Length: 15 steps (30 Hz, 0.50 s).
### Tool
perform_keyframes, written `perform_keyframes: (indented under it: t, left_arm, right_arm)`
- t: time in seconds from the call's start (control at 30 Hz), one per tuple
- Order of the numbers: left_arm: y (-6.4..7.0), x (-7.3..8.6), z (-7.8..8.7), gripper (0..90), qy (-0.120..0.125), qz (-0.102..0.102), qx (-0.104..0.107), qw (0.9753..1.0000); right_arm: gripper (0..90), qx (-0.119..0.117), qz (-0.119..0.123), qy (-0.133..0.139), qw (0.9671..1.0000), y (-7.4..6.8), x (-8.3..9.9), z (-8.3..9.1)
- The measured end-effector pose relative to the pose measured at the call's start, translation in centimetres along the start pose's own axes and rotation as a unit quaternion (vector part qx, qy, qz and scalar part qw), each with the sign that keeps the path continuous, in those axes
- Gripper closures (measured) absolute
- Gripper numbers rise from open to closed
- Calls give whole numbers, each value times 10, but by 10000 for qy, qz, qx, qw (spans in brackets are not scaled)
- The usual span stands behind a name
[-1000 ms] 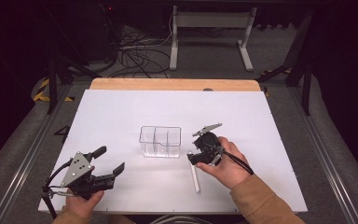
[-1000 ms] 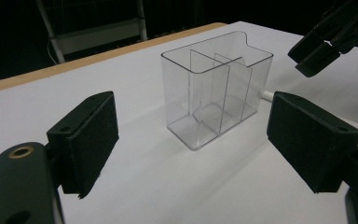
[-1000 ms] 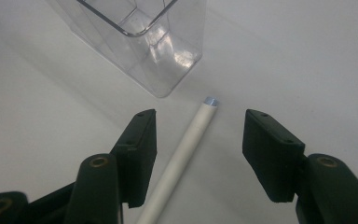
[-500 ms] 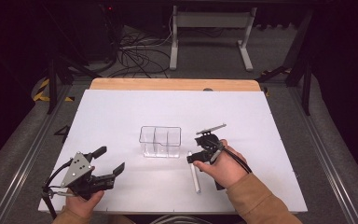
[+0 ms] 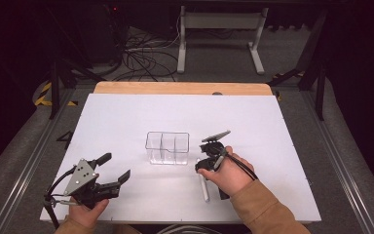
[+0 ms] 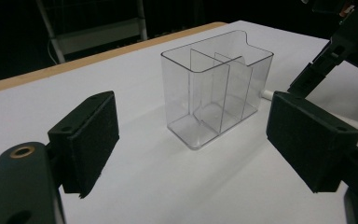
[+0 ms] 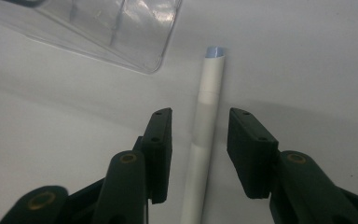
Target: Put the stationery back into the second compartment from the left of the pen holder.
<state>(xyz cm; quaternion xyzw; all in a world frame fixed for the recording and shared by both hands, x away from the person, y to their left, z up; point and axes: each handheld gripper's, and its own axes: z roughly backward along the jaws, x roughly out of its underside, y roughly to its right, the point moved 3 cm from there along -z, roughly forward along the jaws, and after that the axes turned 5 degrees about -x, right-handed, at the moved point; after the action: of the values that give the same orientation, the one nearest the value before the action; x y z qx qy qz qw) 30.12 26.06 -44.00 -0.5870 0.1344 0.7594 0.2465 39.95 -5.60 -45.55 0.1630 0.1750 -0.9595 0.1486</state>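
Observation:
A clear plastic container (image 5: 167, 147) with three compartments stands upright at mid-table. Just to its right a white marker (image 5: 204, 189) lies flat, its far end near the container's corner. My right gripper (image 5: 202, 166) is lowered over the marker's far half. In the right gripper view it is open, with the two jaws straddling the marker (image 7: 208, 122) and a small gap on each side. My left gripper (image 5: 114, 166) rests open near the front left edge, pointing at the container (image 6: 216, 84), with nothing between its wide jaws.
The white tabletop (image 5: 126, 117) has a wooden strip (image 5: 180, 88) along its far edge. Cables and a metal stand (image 5: 219, 34) sit on the floor beyond. In the left gripper view the right gripper (image 6: 335, 51) shows at the upper right.
My right gripper has shifted slightly left and down over the marker. The left gripper and the container have stayed put.

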Motion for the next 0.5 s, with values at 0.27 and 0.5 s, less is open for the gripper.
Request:
perform_keyframes:
  t: [0.27, 0.5]
  left_arm:
    - [0, 1, -1, 178, 23, 53, -9, 10000]
    - [-1, 1, -1, 180, 20, 14, -56, 10000]
  right_arm:
    - [641, 231, -80, -159, 9996, -2, 1, -8]
    - [712, 390, -96, -344, 9986, -3, 2, -15]
